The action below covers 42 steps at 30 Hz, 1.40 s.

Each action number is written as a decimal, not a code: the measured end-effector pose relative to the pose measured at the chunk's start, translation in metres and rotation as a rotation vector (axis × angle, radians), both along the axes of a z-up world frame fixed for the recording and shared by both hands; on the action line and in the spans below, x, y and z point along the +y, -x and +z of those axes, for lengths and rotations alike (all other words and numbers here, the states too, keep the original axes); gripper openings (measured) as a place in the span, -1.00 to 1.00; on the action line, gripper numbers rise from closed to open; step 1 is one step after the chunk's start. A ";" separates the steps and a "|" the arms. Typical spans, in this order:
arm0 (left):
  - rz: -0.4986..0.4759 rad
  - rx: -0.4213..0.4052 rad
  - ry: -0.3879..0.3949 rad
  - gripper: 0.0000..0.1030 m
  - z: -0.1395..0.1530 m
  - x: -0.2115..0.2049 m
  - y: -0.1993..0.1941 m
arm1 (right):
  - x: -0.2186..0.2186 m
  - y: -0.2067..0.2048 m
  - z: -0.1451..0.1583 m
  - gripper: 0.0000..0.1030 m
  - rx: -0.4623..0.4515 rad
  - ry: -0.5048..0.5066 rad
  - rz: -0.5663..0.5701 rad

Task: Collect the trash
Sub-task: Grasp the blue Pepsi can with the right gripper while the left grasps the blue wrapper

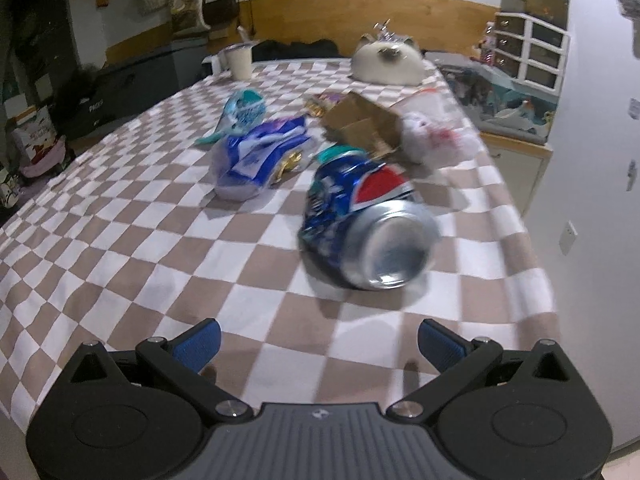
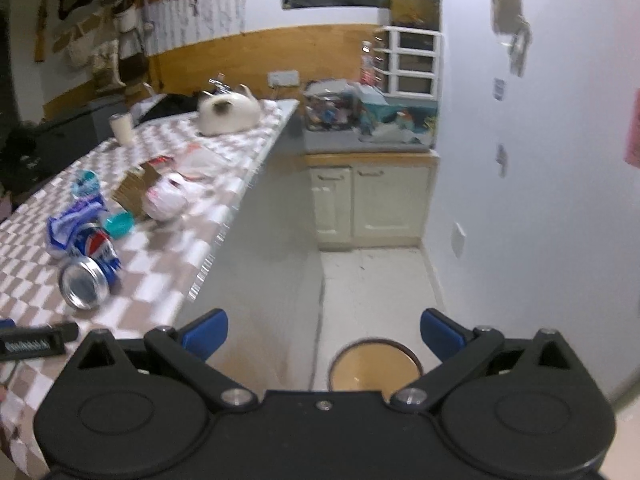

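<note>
One crushed blue soda can [image 1: 362, 220] lies on its side on the checkered tablecloth [image 1: 120, 248], near the table's right edge, with one blue-and-white wrapper [image 1: 260, 156], one teal wrapper [image 1: 244, 110], one cardboard box [image 1: 360, 124] and one white plastic bag [image 1: 432, 132] beyond it. The left gripper [image 1: 319, 344] hovers short of the can, fingers spread and empty. The right gripper [image 2: 324, 334], likewise spread and empty, hangs off the table over the pale floor and one round bin [image 2: 374, 368], facing a cream cabinet [image 2: 370, 200].
</note>
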<state>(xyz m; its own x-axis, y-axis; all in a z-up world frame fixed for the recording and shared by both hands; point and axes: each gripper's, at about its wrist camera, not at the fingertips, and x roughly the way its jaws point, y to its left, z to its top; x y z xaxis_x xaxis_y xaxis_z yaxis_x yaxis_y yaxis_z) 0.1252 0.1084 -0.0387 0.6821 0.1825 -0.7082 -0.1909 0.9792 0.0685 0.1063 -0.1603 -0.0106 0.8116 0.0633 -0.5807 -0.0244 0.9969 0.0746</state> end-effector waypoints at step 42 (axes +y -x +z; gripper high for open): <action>-0.470 -0.064 -0.271 0.14 0.012 0.085 -0.150 | 0.134 -0.145 -0.026 0.59 0.197 -0.426 0.388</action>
